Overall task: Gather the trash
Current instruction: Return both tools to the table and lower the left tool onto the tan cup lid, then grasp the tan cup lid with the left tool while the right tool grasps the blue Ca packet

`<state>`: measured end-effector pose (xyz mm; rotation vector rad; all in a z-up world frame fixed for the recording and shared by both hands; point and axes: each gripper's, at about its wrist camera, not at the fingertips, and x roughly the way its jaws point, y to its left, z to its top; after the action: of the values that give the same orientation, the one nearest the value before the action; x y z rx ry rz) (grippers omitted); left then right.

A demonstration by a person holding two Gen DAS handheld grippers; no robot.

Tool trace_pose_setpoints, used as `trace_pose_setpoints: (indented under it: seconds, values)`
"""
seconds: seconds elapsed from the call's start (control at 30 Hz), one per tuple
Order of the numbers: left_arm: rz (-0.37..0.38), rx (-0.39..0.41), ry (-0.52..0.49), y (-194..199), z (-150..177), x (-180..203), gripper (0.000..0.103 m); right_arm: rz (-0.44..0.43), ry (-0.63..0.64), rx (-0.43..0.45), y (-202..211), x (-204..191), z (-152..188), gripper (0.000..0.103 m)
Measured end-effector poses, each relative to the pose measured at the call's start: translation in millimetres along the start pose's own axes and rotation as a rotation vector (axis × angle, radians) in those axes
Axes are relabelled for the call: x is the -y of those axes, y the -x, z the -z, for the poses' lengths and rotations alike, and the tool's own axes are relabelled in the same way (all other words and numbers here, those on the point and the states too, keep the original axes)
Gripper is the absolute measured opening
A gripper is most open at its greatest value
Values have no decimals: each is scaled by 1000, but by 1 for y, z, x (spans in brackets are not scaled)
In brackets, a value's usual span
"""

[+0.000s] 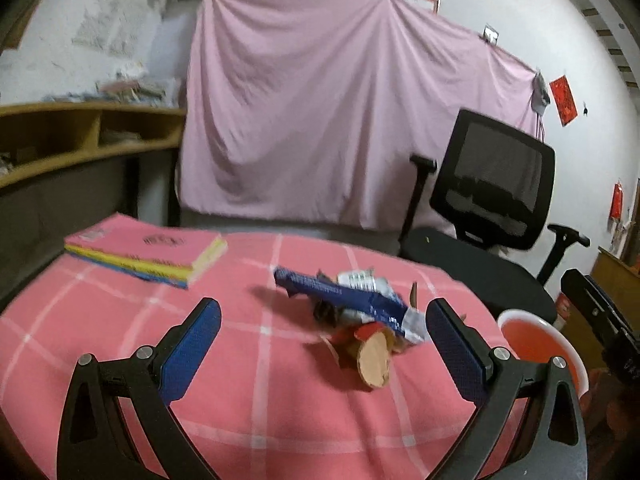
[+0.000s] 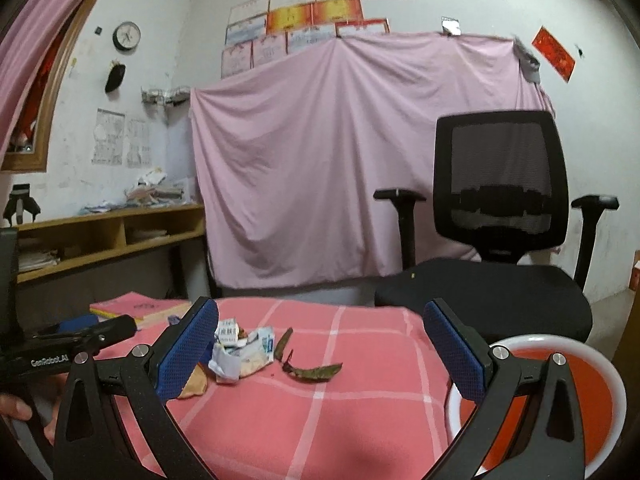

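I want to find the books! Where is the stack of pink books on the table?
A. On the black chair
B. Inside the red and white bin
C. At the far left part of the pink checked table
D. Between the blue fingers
C: the stack of pink books lies at the far left of the pink checked tablecloth, apart from the trash pile.

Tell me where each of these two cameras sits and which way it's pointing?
Left wrist: rides on the left gripper, jaws open, facing the pink checked table, close on the blue wrapper; the books lie to the left.
Right wrist: rides on the right gripper, jaws open, facing the same table from further right; shows the white wrappers, the leaf, the other gripper and the person's fingers.
Shared: table, pink sheet, office chair, red bin.
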<state>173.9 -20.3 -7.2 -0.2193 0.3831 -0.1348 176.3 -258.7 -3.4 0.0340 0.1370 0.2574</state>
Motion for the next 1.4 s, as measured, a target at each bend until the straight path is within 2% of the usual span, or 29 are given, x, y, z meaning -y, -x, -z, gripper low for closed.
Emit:
trace_pose_setpoints:
  seconds: [0.07,0.23,0.3,0.37,0.5,0.53,0.63,0.7,0.8,1.0,1.17,1.4]
  values:
    - [14,-43,6,-7,0,-1,97,-4,-9,-41,-8,2,2,103]
    - [67,-147,-8,-24,0,4,69,-1,-23,-155,-28,4,8,94]
    - [86,-184,-14,-30,0,5,62,-2,-28,-206,-36,4,11,85]
    - [99,-215,-16,-35,0,5,53,-3,-26,-235,-41,3,13,84]
    - [128,-280,-15,-45,0,4,31,-27,-11,-277,-48,-1,16,71]
    - [133,-287,-15,-46,0,4,25,-45,-7,-290,-51,-3,17,69]
    - [148,-294,-20,-45,0,4,13,-94,-1,-317,-58,-9,18,55]
    - [153,-285,-19,-42,-2,4,12,-129,4,-332,-62,-14,19,48]
    - [155,-269,-4,-39,-4,0,9,-179,1,-346,-68,-22,19,42]
    - [117,-260,48,-35,-9,-15,9,-263,19,-383,-86,-44,21,41]
    - [38,-235,74,-23,-10,-33,6,-312,68,-420,-93,-60,25,35]
    - [-49,-205,124,-13,-11,-58,6,-366,148,-436,-90,-80,27,35]
